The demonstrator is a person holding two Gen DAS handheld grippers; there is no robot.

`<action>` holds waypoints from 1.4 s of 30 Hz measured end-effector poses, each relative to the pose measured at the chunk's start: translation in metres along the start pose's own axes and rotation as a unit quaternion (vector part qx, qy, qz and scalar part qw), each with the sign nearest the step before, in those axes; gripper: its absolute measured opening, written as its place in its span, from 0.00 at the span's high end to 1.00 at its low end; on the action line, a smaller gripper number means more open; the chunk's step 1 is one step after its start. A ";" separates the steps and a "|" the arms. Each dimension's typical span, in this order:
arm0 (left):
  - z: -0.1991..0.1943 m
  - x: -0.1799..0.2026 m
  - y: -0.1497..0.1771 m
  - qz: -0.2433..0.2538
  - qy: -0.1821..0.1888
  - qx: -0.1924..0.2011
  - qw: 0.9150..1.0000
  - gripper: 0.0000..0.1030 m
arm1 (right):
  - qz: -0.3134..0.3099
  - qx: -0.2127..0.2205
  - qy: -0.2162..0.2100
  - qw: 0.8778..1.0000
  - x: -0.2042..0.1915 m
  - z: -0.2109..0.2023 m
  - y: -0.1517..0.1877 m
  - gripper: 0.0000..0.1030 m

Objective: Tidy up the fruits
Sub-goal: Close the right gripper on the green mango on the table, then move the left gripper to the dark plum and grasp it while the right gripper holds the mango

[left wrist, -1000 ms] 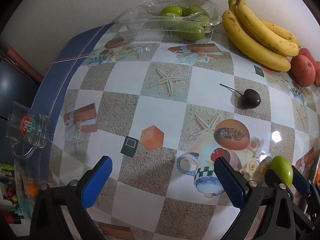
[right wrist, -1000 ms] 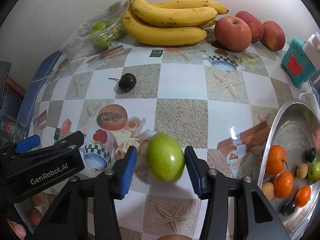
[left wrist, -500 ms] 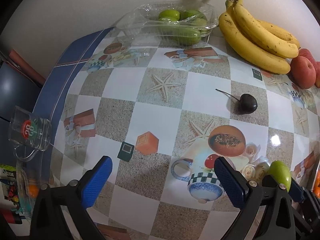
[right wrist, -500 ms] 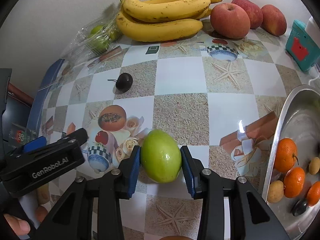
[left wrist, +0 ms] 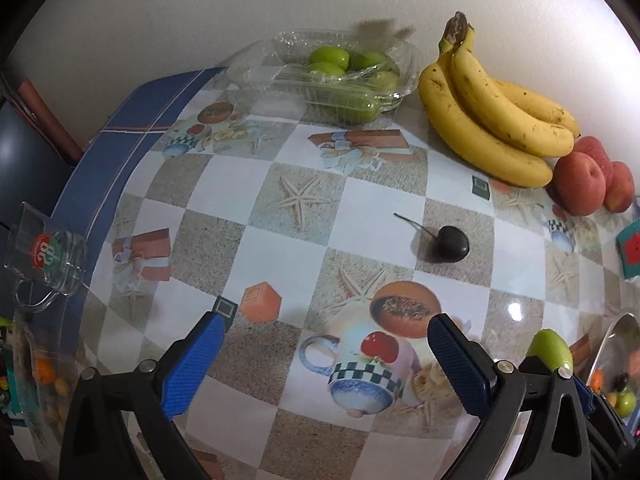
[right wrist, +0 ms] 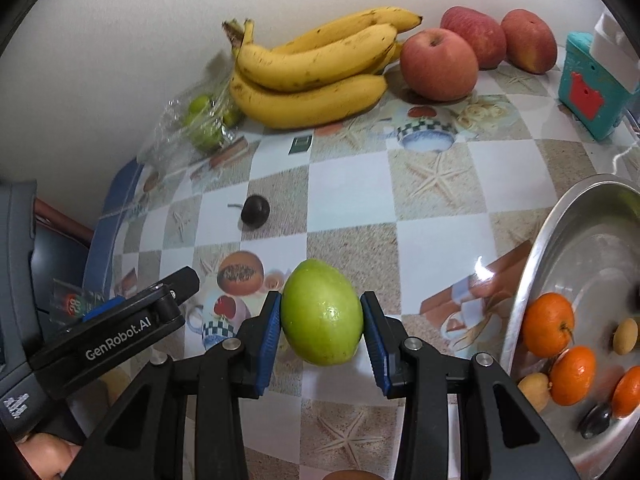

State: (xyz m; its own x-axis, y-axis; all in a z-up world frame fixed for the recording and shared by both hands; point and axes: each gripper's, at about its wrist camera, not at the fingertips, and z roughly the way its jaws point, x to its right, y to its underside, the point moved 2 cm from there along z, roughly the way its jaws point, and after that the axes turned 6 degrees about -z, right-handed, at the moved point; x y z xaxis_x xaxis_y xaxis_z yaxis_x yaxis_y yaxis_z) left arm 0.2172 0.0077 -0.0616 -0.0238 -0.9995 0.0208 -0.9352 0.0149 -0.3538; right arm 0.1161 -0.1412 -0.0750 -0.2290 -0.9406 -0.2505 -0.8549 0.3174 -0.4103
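- The right gripper (right wrist: 322,326) is clamped on the green fruit (right wrist: 322,312), both blue pads pressed to its sides; a second ago the jaws stood apart either side of it, and they closed in the first half of that second.
- The fruit now sits a little above the checked tablecloth (right wrist: 432,240), between the dark cherry (right wrist: 256,210) and the metal bowl (right wrist: 532,280), where earlier it lay on the cloth.
- The left gripper (left wrist: 320,360) hangs with its tongs wide apart and nothing between them, much as 1 second ago, over the printed teacup left of the green fruit (left wrist: 550,350).
- From the left wrist camera only the top of the green fruit shows behind the black frame of the left gripper; the right gripper's pads are hidden there.
- The bowl is cut off at the right edge of the right wrist view; 4 oranges (right wrist: 548,324) show in it, along with small tan and dark fruits too small to name.
- The clear tray (left wrist: 328,76) of green fruit beside the bananas (right wrist: 312,76) is crumpled and glary, so its count is unclear.
- 3 apples (right wrist: 438,62) stand right of the bananas against the wall.
- Open cloth lies between the green fruit and the bowl's rim; the blue table edge (left wrist: 120,152) runs far left of the cherry.
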 end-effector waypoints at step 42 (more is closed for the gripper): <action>0.041 0.075 -0.041 0.049 0.071 -0.041 0.995 0.35 | 0.067 0.035 -0.014 0.997 0.054 -0.022 -0.012 0.60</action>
State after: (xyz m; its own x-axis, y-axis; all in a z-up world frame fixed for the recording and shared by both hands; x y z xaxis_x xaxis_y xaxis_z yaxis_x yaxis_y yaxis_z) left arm 0.2685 -0.0691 -0.0842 -0.1596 -0.9794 0.1239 -0.9517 0.1193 -0.2829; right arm 0.1040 -0.1987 -0.0638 -0.3247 -0.8861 -0.3307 -0.7832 0.4479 -0.4313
